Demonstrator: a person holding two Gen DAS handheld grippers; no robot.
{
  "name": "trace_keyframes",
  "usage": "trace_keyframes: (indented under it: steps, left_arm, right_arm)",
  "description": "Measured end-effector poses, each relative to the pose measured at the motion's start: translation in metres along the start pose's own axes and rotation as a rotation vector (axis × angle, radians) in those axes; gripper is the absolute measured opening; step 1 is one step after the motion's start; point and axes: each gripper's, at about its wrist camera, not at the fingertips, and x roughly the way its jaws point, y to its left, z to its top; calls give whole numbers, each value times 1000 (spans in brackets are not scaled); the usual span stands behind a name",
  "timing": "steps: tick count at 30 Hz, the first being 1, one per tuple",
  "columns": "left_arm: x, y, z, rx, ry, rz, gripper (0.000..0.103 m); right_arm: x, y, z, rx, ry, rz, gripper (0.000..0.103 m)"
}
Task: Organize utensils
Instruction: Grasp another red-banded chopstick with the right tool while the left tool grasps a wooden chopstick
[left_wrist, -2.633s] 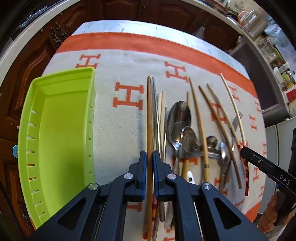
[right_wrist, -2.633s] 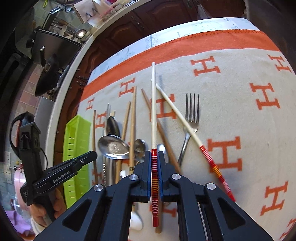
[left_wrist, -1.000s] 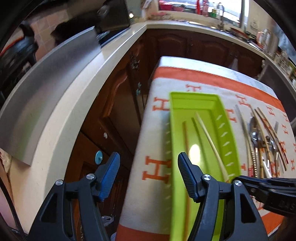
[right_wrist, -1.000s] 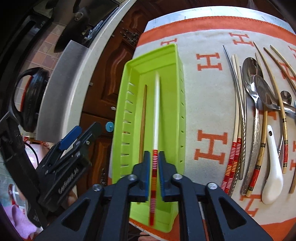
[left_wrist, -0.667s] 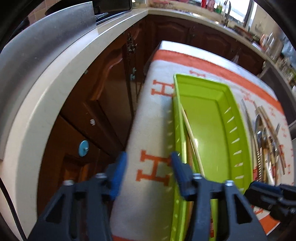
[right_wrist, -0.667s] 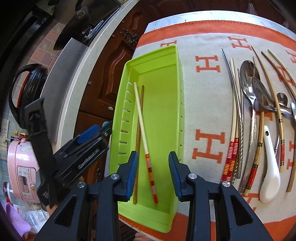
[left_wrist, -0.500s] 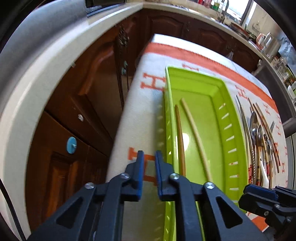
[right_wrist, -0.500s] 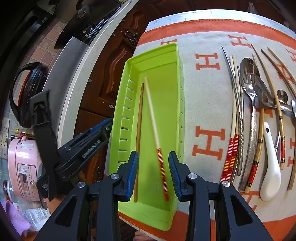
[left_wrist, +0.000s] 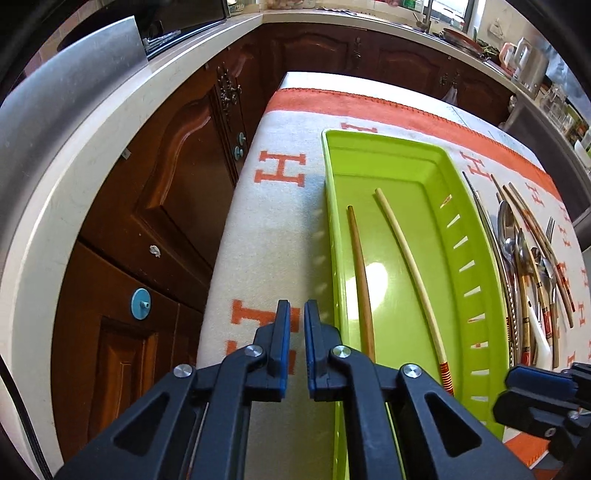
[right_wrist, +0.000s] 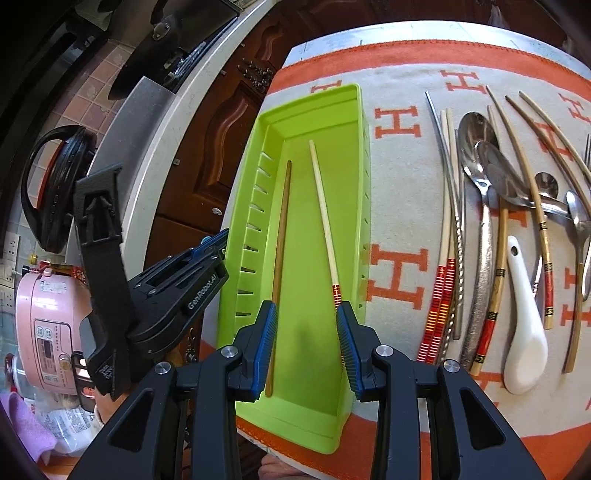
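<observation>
While its blue-padded jaws are standing almost together with nothing between them, the left gripper (left_wrist: 294, 325) is angling steeply down over the cream cloth (left_wrist: 266, 236) just left of the lime-green tray (left_wrist: 476, 236), near the table's left edge. In the right wrist view the same tool (right_wrist: 210, 245) is showing at the tray's (right_wrist: 364, 155) left wall, a person's hand partly visible beneath it.

The right gripper (right_wrist: 306, 314) is also pointing steeply down, hovering over the tray's near end with its jaws parted and gripping nothing. Inside the tray two chopsticks are lying lengthwise: a brown wooden chopstick (right_wrist: 281, 236) toward the left wall and a pale chopstick with red bands (right_wrist: 325, 221) slanting beside it, its banded end nearest the right pad.

Farther right on the cloth (right_wrist: 402, 206), the remaining utensils are lying in a row: more chopsticks, metal spoons (right_wrist: 480, 155), a white ceramic spoon (right_wrist: 524, 325), and a fork (right_wrist: 587, 151) at the far right.
</observation>
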Motion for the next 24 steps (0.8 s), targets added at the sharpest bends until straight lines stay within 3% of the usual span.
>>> trace_keyframes:
  steps: [9, 10, 12, 13, 14, 18, 21, 24]
  left_arm:
    - [-41, 2, -7, -36, -63, 58, 23]
    - [-49, -1, -8, -39, -77, 46, 29]
    - [-63, -7, -10, -49, -103, 22, 50]
    - [-72, -13, -11, -55, -126, 7, 66]
    - [-81, -19, -12, -56, -157, -7, 73]
    - [-103, -49, -13, -12, -203, -57, 78]
    - [-112, -84, -11, 49, -182, -93, 78]
    - [-112, -114, -8, 99, -146, -98, 88]
  right_arm:
    - [-43, -15, -7, -35, -87, 7, 34]
    - [-48, -18, -8, -36, -98, 6, 34]
    - [-61, -29, -11, -39, -133, -8, 34]
    - [-66, -35, -13, -42, -149, -18, 34]
    - [-72, -42, -14, -43, -170, -30, 34]
    - [-101, -74, -20, -74, -261, -135, 34]
    - [-121, -100, -21, -104, -286, -199, 34]
    - [-142, -131, -20, -84, -303, -203, 34]
